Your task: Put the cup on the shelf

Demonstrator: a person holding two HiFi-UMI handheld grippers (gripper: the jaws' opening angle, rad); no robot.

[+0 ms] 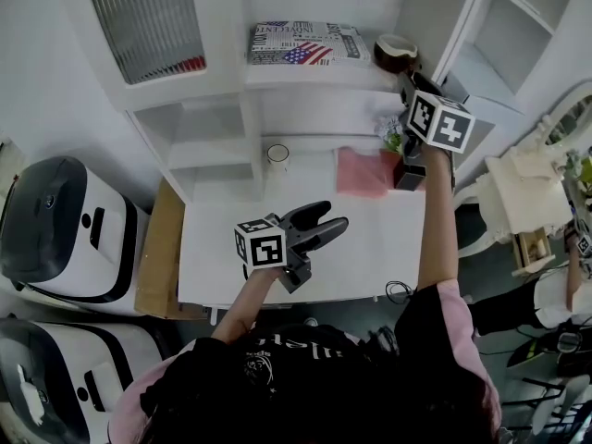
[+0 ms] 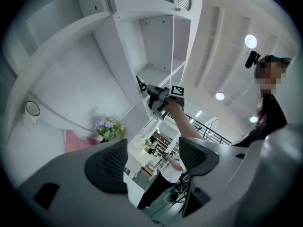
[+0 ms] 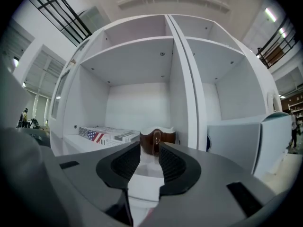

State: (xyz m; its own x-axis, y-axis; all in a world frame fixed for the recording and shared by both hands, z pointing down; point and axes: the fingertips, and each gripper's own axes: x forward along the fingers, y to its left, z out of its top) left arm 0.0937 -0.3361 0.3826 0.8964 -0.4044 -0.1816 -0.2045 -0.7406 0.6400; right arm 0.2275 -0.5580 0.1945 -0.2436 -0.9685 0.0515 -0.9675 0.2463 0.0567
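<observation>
A brown cup (image 1: 396,52) with a pale rim stands on the upper shelf (image 1: 314,74), to the right of a flag-printed box (image 1: 305,44). My right gripper (image 1: 408,78) is raised to that shelf, its tips just short of the cup. In the right gripper view the cup (image 3: 154,141) shows past the tips with its handle in the narrow gap, touching neither pad; the right gripper (image 3: 150,157) is open a little. My left gripper (image 1: 324,225) hangs over the white desk (image 1: 370,257), open and empty. The left gripper (image 2: 151,162) points towards the right arm.
A white cup (image 1: 277,158) stands at the desk's back beside a shelf post. A pink cloth (image 1: 363,171), a dark box (image 1: 410,175) and flowers (image 1: 393,137) lie at the back right. White-and-black machines (image 1: 65,229) and cardboard (image 1: 157,248) are at left.
</observation>
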